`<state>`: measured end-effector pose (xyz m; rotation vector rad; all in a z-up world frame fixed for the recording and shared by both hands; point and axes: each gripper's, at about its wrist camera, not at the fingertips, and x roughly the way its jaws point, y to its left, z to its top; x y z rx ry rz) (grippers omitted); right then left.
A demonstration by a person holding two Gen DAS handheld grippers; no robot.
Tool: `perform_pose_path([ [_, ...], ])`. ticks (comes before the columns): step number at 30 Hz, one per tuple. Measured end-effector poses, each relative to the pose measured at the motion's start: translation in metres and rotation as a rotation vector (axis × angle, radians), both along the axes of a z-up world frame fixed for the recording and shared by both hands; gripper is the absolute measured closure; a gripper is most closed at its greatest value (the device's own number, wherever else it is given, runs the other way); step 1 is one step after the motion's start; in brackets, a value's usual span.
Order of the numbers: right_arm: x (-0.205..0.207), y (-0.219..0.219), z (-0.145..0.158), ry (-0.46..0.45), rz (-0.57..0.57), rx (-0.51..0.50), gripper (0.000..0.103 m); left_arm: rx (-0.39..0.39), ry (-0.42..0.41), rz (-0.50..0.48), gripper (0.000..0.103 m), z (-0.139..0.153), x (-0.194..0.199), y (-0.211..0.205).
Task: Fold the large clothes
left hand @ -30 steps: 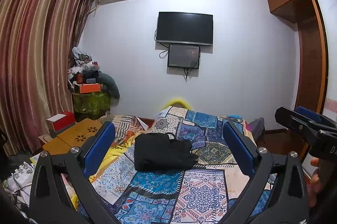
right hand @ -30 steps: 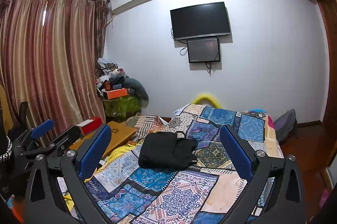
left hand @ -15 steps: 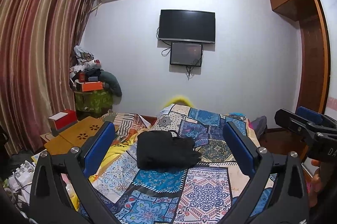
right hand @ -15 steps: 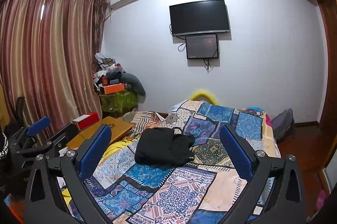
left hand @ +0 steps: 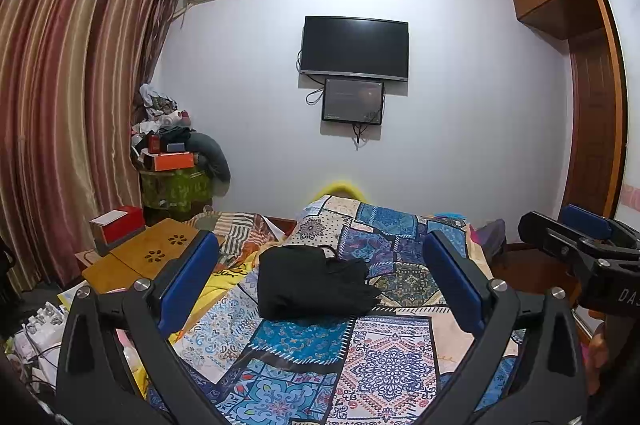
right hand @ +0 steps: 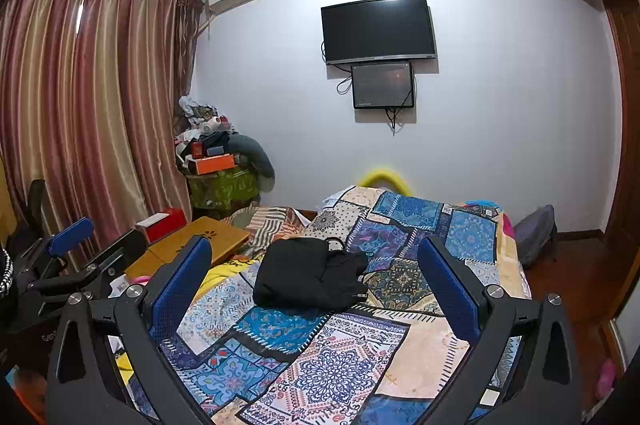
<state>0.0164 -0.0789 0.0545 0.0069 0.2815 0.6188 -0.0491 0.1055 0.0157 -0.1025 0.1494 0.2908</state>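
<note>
A black garment (left hand: 312, 283) lies bunched and partly folded in the middle of the bed's patchwork cover (left hand: 384, 357); it also shows in the right wrist view (right hand: 310, 275). My left gripper (left hand: 320, 283) is open and empty, held above the near end of the bed, well short of the garment. My right gripper (right hand: 314, 285) is open and empty at about the same distance. The right gripper shows at the right edge of the left wrist view (left hand: 580, 245), and the left gripper at the left edge of the right wrist view (right hand: 76, 257).
A low wooden table (left hand: 140, 257) with a red box (left hand: 118, 225) stands left of the bed. A cluttered pile on a green stand (left hand: 172, 161) is in the corner by the curtains. A TV (left hand: 354, 47) hangs on the far wall. A wardrobe (left hand: 592, 105) is at right.
Both grippers have shifted slightly, so the garment and bed sit a little differently in view. The garment has not moved and both grippers stay open.
</note>
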Motion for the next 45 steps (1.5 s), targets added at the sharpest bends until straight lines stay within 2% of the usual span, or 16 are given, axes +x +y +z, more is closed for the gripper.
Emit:
perform_pose_path([
  [10,-0.0012,-0.0024,0.0003,0.008,0.003,0.002,0.001,-0.001,-0.001,-0.003,0.000,0.0005,0.0003,-0.0007],
  [25,-0.0009,-0.0057,0.0011,0.007,-0.001,0.004,0.001,-0.038,0.005,-0.060,0.000,-0.0005,0.0047,0.0003],
  [45,0.0018,-0.0034,-0.0014,0.025,-0.006,0.003,0.001,-0.052,0.015,-0.068,0.000,-0.0057,0.0071,0.0023],
])
